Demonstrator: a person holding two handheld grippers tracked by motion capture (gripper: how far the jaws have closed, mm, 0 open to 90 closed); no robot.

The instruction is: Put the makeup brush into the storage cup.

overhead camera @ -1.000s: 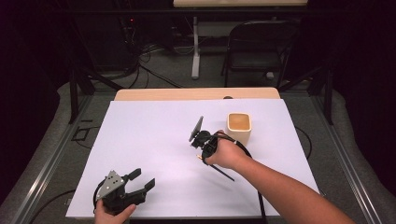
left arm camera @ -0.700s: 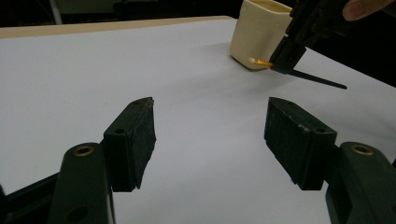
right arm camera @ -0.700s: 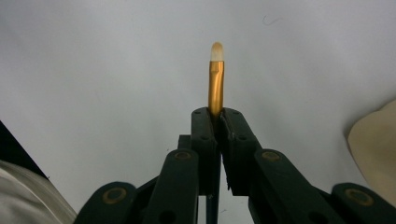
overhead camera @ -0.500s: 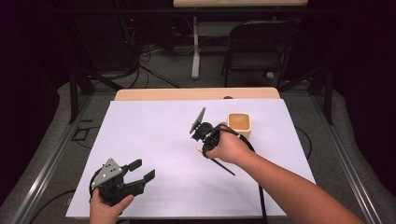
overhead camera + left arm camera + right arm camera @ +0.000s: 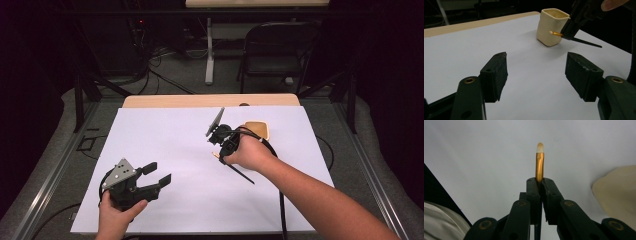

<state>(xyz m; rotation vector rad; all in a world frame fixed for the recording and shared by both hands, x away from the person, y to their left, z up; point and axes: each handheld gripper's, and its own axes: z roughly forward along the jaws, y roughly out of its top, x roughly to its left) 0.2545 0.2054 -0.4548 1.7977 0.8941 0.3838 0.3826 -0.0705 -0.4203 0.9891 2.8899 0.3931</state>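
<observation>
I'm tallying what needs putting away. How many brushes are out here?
1. The brush is clamped in the right gripper, held above the white sheet beside the cream cup. Anything inside the cup can't be seen.

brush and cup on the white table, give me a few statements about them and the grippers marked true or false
1. The right gripper is shut on the brush. True.
2. The brush stands inside the cream cup. False: it is held in the air beside the cup, its pale tip pointing away from the jaws.
3. The left gripper has its jaws apart with nothing between them. True.
4. The cup lies tipped on its side. False: it stands upright on the white table.
5. The left gripper holds the cup. False: the cup stands well away from it.
</observation>
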